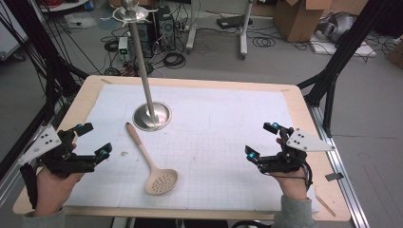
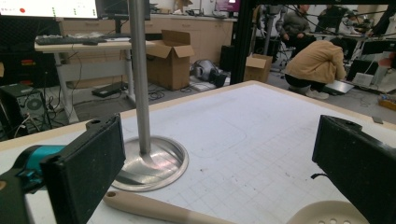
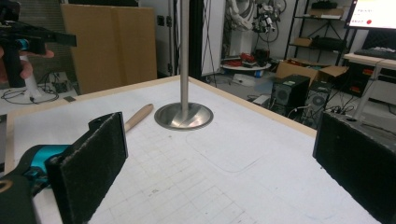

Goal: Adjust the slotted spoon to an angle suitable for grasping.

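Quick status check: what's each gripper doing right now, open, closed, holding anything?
Left gripper: open, holding nothing, beside the slotted spoon.
Right gripper: open, holding nothing.

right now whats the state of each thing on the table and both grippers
slotted spoon: lying flat on the mat, bowl toward the person, handle toward the stand, not held
metal stand: upright on its round base, pole vertical, untouched
left gripper: open, empty, at the table's left edge
right gripper: open, empty, at the table's right side
white mat: flat on the table
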### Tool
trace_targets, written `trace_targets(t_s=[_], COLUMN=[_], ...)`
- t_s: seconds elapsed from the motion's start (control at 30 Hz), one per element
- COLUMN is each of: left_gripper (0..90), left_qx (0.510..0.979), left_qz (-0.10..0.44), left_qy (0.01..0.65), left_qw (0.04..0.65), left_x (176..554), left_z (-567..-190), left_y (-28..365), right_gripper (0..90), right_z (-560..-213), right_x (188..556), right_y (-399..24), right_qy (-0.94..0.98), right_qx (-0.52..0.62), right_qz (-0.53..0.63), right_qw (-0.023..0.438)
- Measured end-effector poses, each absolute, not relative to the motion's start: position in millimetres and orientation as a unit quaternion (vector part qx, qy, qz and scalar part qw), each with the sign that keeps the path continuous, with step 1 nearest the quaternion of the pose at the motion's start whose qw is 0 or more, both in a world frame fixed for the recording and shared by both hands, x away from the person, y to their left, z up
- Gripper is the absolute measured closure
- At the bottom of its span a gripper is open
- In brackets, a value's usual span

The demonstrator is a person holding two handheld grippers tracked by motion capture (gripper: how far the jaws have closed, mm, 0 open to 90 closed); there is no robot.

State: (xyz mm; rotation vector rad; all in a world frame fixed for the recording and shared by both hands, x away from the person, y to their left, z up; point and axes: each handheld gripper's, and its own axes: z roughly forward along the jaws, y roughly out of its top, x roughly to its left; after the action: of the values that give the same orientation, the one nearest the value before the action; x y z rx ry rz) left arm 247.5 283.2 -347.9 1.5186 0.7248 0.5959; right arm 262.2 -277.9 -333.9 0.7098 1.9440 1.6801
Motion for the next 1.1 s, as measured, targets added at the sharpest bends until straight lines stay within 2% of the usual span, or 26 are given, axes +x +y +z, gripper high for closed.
trace_targets(t_s=[0.23, 0.57, 0.6, 0.63, 0.7, 0.73, 0.8, 0.9, 0.97, 1.0, 1.1], left_gripper=[2.9, 20.7, 24.1, 33.9, 37.2, 45.4, 47.4, 59.4, 62.0, 68.2, 74.8], left_qx=[0.665, 0.690, 0.691, 0.692, 0.694, 0.697, 0.699, 0.705, 0.706, 0.708, 0.713], left_qz=[0.263, 0.258, 0.256, 0.253, 0.253, 0.250, 0.252, 0.251, 0.248, 0.242, 0.241], left_qy=[0.320, 0.319, 0.321, 0.322, 0.325, 0.326, 0.328, 0.330, 0.335, 0.338, 0.337], left_qw=[0.621, 0.596, 0.595, 0.595, 0.591, 0.588, 0.584, 0.576, 0.572, 0.571, 0.565], left_x=[250, 258, 258, 259, 259, 260, 261, 262, 263, 265, 267], left_z=[-351, -361, -362, -363, -365, -367, -370, -374, -376, -379, -383], left_y=[280, 268, 268, 268, 268, 268, 267, 266, 264, 262, 259], right_gripper=[2.1, 2.1, 2.1, 2.1, 2.1, 2.1, 2.1, 2.1, 2.1, 2.1, 2.1], right_z=[-335, -338, -338, -339, -339, -339, -340, -340, -340, -340, -341], right_x=[261, 259, 260, 259, 259, 259, 260, 259, 259, 259, 259], right_y=[-278, -279, -279, -278, -278, -277, -276, -275, -274, -274, -274], right_qy=[0.710, 0.714, 0.714, 0.716, 0.717, 0.718, 0.718, 0.721, 0.721, 0.723, 0.725], right_qx=[0.259, 0.264, 0.261, 0.264, 0.265, 0.262, 0.260, 0.260, 0.259, 0.258, 0.257], right_qz=[0.613, 0.607, 0.608, 0.604, 0.603, 0.603, 0.604, 0.601, 0.601, 0.600, 0.598], right_qw=[0.230, 0.226, 0.229, 0.227, 0.227, 0.228, 0.229, 0.226, 0.226, 0.224, 0.225])
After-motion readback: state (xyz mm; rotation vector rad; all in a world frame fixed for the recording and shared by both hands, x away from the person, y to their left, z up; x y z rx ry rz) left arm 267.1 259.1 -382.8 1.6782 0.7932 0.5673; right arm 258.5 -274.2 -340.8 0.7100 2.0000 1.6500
